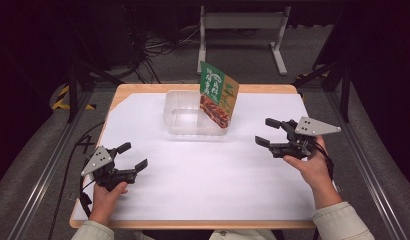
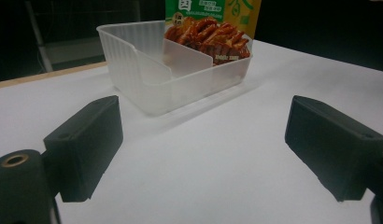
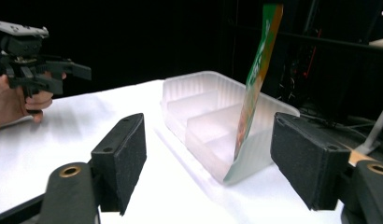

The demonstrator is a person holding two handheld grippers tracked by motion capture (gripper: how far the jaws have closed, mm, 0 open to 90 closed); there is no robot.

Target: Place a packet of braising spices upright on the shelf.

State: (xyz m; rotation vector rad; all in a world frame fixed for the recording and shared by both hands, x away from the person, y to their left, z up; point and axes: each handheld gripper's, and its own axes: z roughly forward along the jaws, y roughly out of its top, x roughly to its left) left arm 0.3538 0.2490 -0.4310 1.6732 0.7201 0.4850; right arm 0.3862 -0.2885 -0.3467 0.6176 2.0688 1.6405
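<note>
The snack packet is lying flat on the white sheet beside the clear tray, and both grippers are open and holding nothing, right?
Not quite. The snack packet stands upright inside the clear tray, at its right end, leaning on the wall; the high view shows this. The rest holds: the left gripper and right gripper are both open and empty, apart from the tray.

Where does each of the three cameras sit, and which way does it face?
High view: above the person's side, looking forward and down on the white-covered table; both forearms, left tongs and right tongs show.
Left gripper view: rides the left tongs, facing the clear ribbed plastic tray; its open black jaws show.
Right gripper view: rides the right tongs, facing the tray's other side; open jaws and, farther off, the other hand show.
Shared: the tray and the green-and-orange snack packet.
</note>
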